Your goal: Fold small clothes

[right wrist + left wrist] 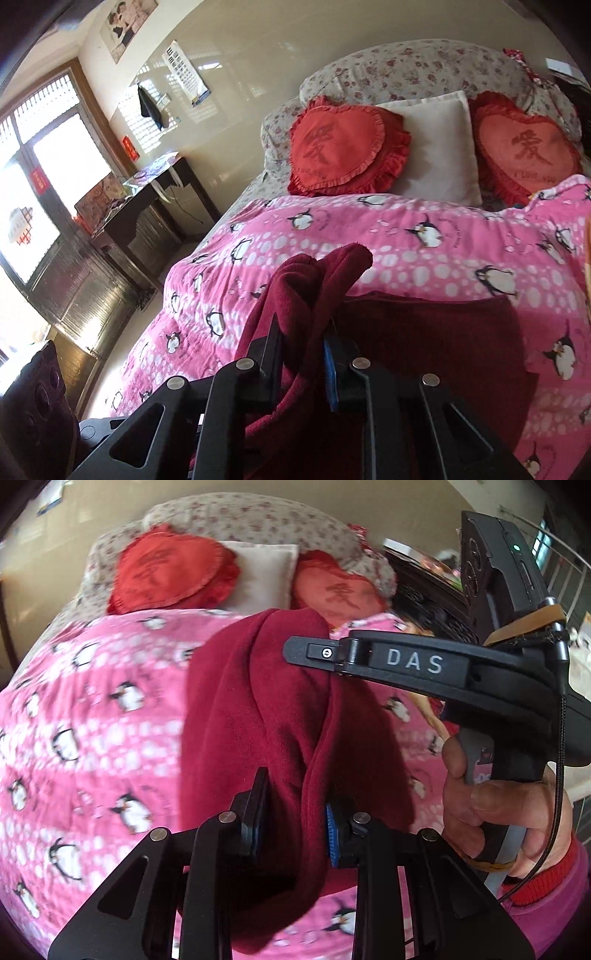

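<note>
The dark red garment [258,709] is a soft, matt, fleecy cloth. The pink blanket [424,243] looks like smooth printed cotton. The left gripper [295,823] is matt black plastic with shiny metal pins. The far wall [236,74] is glossy.

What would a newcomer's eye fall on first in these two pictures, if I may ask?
First, the dark red garment, bunched and pinched in both the left gripper and the right gripper, lifted over the pink penguin quilt. Behind it, two red heart cushions flank a white pillow at the bed's head.
</note>
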A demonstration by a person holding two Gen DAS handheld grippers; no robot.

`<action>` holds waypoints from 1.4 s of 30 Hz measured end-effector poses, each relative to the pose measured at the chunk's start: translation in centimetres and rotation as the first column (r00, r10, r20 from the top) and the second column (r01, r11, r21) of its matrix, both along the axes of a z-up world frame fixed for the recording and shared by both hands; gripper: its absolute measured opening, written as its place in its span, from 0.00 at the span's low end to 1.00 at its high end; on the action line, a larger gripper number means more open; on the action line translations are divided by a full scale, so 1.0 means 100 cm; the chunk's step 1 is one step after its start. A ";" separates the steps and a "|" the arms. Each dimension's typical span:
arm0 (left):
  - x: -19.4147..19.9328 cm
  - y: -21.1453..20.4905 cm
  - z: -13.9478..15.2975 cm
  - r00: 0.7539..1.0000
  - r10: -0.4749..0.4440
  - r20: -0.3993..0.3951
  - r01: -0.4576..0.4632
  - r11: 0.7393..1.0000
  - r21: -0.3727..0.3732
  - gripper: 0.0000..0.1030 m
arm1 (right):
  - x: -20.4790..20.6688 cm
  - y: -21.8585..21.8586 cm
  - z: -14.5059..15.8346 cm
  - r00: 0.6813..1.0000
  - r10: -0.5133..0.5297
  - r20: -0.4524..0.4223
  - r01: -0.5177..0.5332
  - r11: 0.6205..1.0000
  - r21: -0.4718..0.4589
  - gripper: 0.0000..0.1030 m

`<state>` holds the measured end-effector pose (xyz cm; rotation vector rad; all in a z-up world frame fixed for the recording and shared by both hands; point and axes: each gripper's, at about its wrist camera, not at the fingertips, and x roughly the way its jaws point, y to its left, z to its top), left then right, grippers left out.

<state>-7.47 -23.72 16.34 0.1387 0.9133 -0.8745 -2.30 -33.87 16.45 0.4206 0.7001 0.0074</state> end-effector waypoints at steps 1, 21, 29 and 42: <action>-0.007 -0.013 -0.001 1.000 -0.020 0.006 0.020 1.000 0.007 0.24 | -0.010 -0.012 -0.001 1.000 -0.019 0.001 0.019 1.000 0.007 0.16; -0.053 -0.035 0.016 0.990 -0.142 0.001 0.142 0.989 0.051 0.48 | -0.114 -0.119 -0.043 0.950 -0.306 -0.064 0.310 0.949 0.064 0.43; -0.034 -0.006 -0.025 0.996 0.001 0.088 -0.016 0.985 0.174 0.52 | -0.137 -0.042 -0.016 0.993 -0.117 -0.009 0.117 0.993 -0.036 0.41; -0.034 -0.025 -0.066 0.999 0.002 0.054 -0.013 0.976 0.217 0.55 | -0.146 -0.033 -0.093 0.969 -0.151 -0.194 0.125 0.982 -0.142 0.30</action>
